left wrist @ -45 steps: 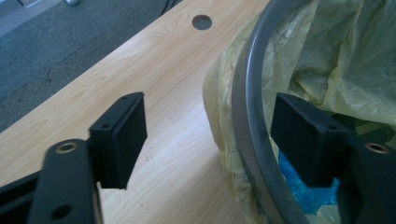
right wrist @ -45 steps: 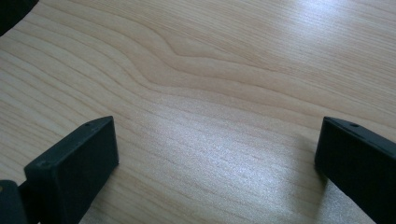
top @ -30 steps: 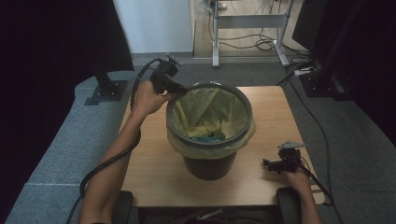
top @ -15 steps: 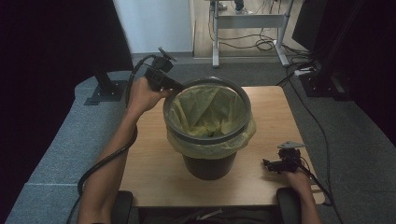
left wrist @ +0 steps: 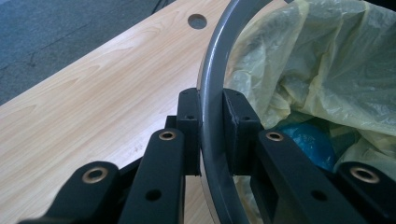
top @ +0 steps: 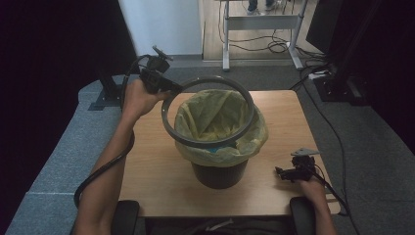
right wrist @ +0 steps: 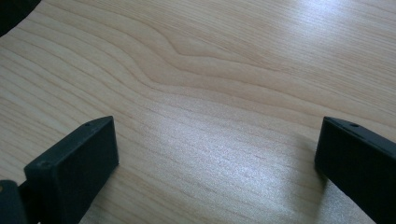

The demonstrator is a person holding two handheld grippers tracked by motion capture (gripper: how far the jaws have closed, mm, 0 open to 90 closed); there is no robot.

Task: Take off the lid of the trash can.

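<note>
A black bin point(top: 218, 172) lined with a yellow bag point(top: 215, 117) stands in the middle of the wooden table point(top: 151, 166). A grey ring point(top: 172, 133) hangs tilted above the bin's mouth, lifted off the bag. My left gripper point(top: 169, 88) is shut on the ring's far-left edge; in the left gripper view its jaws clamp the grey ring point(left wrist: 212, 116) from both sides. Something blue point(left wrist: 308, 140) lies inside the yellow bag point(left wrist: 327, 60). My right gripper point(top: 286, 172) rests open low over the table at the front right, with only bare wood point(right wrist: 210, 93) between its jaws.
A cable hole point(left wrist: 197, 21) pierces the tabletop near the left gripper. Grey carpet point(top: 54, 161) surrounds the table. A metal desk frame point(top: 259, 24) with cables stands behind, and dark equipment point(top: 342, 83) sits at the back right.
My left gripper has lifted the grey ring up off the bin's rim and carried it up and to the left, tilting it. The right gripper has stayed put.
</note>
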